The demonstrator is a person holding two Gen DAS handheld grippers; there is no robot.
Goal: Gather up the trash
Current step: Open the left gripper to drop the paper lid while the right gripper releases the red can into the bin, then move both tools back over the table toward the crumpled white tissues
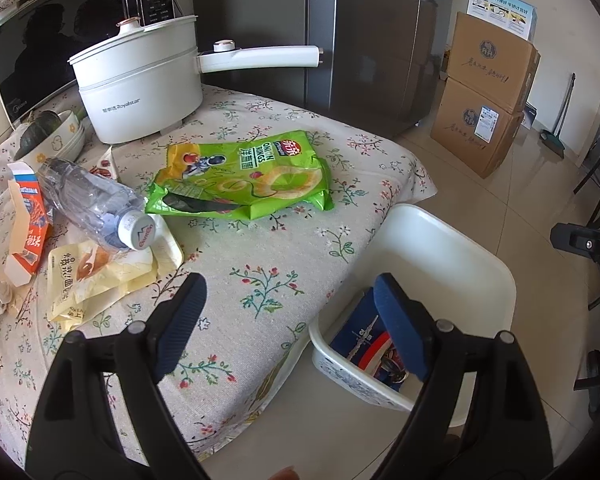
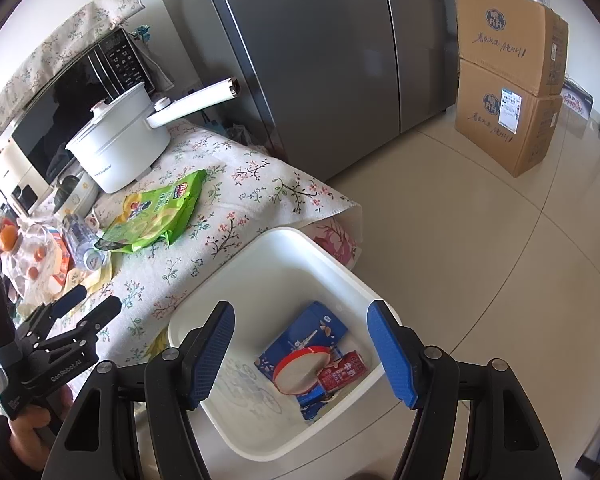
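A broad bare stretch of the flowered tablecloth [image 1: 260,264] is left free in front of the green onion-ring bag [image 1: 240,176], and nothing is found between that bag and the table's near edge. The left side is crowded by a lying plastic bottle [image 1: 96,204], a yellow wrapper [image 1: 96,280] and an orange carton [image 1: 28,232]. The back is blocked by the white pot [image 1: 140,84], whose long handle [image 1: 260,56] is stretched out rightward above the cloth. The white bin [image 2: 284,256] beside the table is open from above.

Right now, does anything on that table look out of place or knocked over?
Yes. A clear plastic bottle lies on its side across wrappers, and the green onion rings bag lies crumpled and torn open mid-table. Both look like uncollected trash.
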